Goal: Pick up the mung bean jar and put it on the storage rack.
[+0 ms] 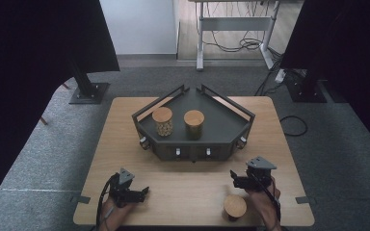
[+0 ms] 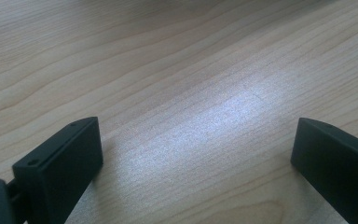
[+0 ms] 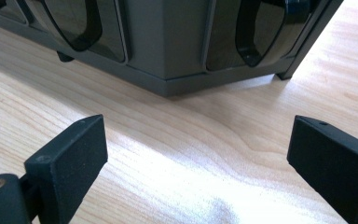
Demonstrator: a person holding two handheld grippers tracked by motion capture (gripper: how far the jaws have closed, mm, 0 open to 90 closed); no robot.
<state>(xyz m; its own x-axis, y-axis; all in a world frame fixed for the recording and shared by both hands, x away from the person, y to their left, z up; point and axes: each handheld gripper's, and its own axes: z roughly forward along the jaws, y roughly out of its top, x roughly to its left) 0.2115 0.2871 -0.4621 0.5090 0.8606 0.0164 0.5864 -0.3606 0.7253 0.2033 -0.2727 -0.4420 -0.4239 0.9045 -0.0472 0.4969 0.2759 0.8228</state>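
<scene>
So two cork-lidded jars [image 1: 163, 121] [image 1: 194, 123] already stand in the dark tray [image 1: 221, 126], one more jar [image 1: 234, 207] waits near the desk's front edge, and the left gripper [image 1: 143, 191] and right gripper [image 1: 233, 176] hold nothing, jaws open.

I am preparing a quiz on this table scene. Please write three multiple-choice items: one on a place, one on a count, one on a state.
1. Where does the third jar stand?
A. on the table beside the right gripper
B. inside the rack
C. on the floor

2. How many jars stand on the dark rack?
A. none
B. two
C. four

3. How are the left gripper's jaws?
A. shut on a jar
B. shut on a lid
C. open over bare wood

Key: 1 A, it sits near the table's front edge; 2 B, two cork-lidded jars show there; 3 C, only table lies between them.
</scene>
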